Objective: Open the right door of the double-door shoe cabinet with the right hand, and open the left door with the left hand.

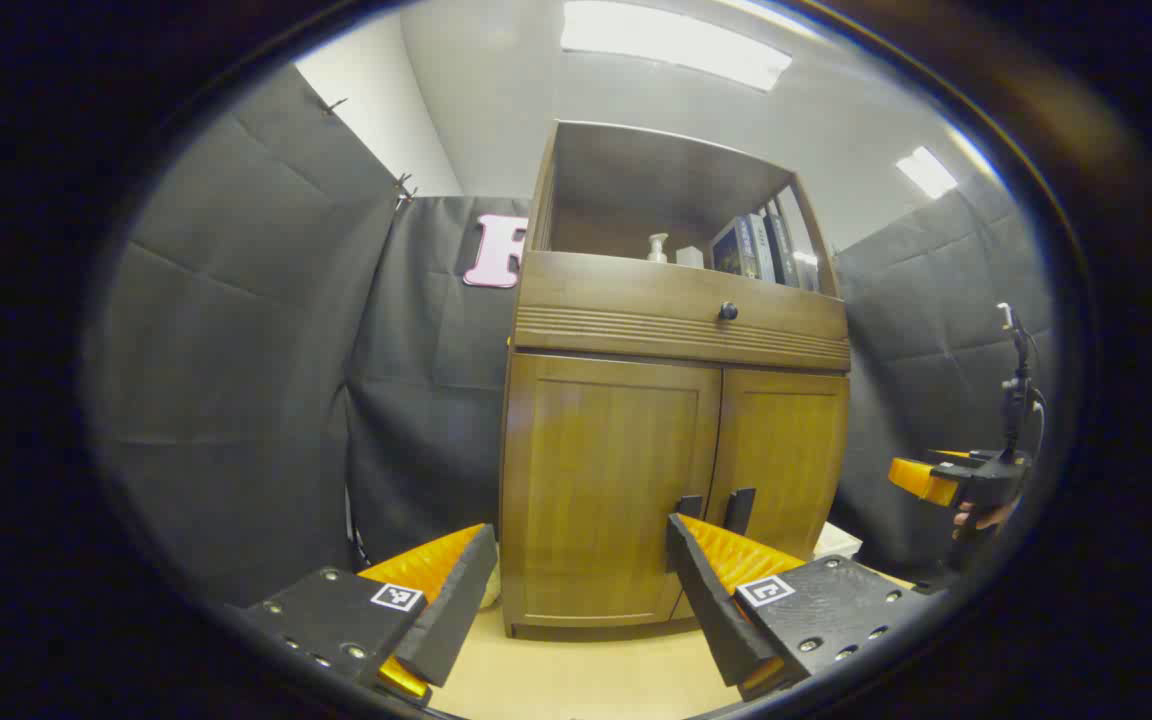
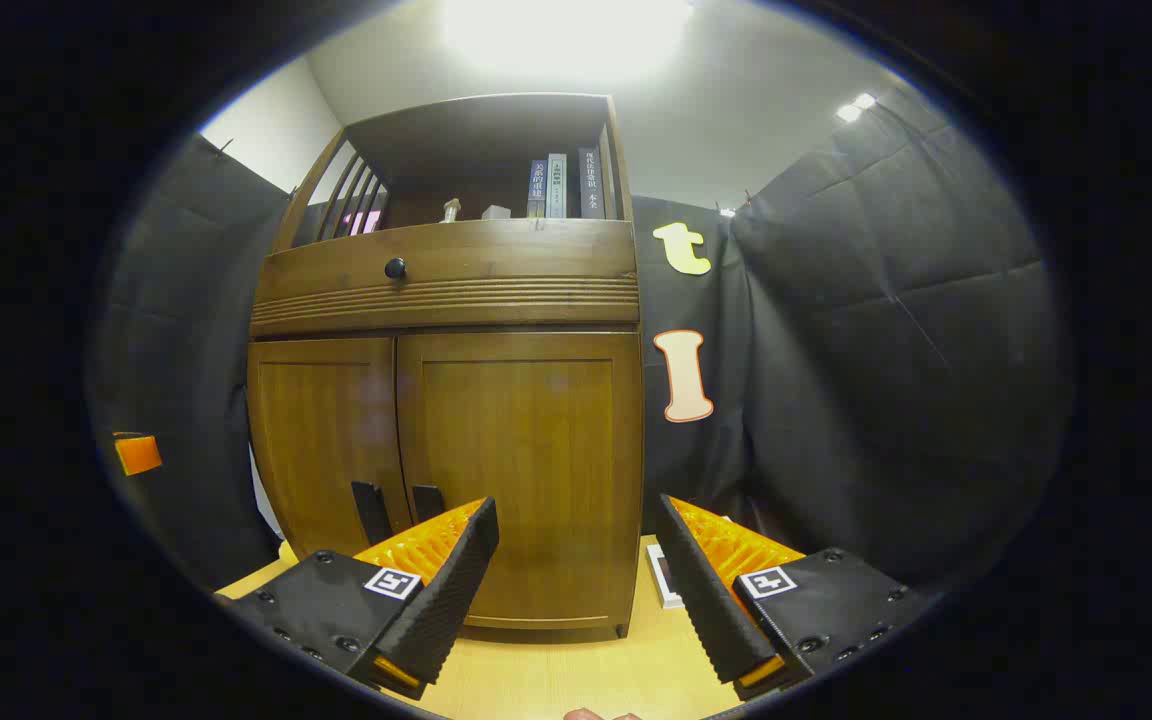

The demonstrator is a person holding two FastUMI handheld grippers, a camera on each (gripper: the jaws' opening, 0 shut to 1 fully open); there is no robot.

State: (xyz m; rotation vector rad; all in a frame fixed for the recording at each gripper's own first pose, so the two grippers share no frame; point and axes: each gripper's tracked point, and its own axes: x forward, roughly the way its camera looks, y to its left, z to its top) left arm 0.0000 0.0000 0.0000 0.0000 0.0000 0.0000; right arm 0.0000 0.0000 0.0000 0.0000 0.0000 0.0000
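Note:
A brown wooden shoe cabinet (image 1: 676,330) (image 2: 446,300) stands on a light floor with both lower doors closed. In the left gripper view, the left door (image 1: 606,480) faces me and the right door (image 1: 786,450) is beside it; two dark handles (image 1: 716,510) sit at the seam. My left gripper (image 1: 581,540) is open, short of the left door. In the right gripper view, the right door (image 2: 526,470) fills the middle and the handles (image 2: 398,512) show low at the seam. My right gripper (image 2: 576,525) is open, apart from that door. The right gripper (image 1: 946,478) also appears at the far right of the left gripper view.
A drawer with a round dark knob (image 1: 728,311) (image 2: 395,268) sits above the doors. The open top shelf holds books (image 2: 564,186) and a pump bottle (image 1: 657,247). Black padded cloth walls (image 1: 236,380) close in both sides. A small white item (image 2: 664,578) lies on the floor at the cabinet's right.

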